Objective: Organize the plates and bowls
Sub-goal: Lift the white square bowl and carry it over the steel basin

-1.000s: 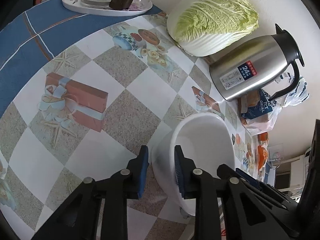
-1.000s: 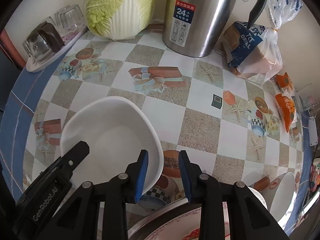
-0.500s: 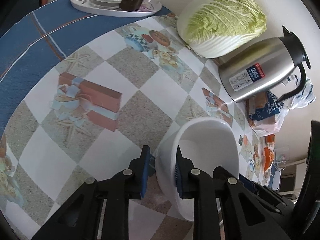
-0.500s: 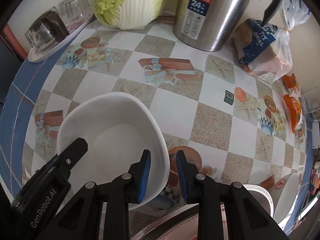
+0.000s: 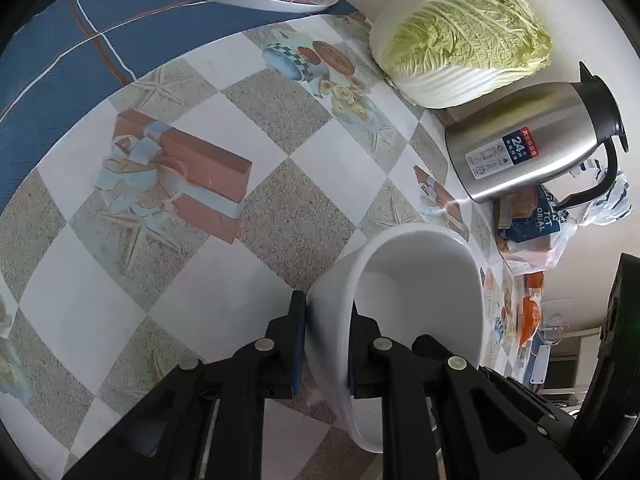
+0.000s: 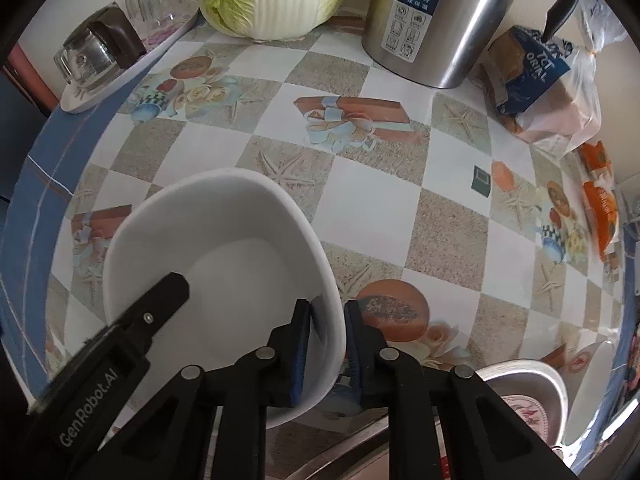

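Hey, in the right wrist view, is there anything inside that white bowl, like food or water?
No, the white bowl is bare white inside; only the tip of the left gripper reaches over its near rim.

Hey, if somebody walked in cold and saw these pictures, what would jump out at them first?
Most striking is the white bowl in the foreground, its rim pinched on opposite sides by the left gripper and the right gripper, whose jaws have just been closing on it. Behind it, against the wall, a napa cabbage lies beside a steel thermos jug on the checkered tablecloth.
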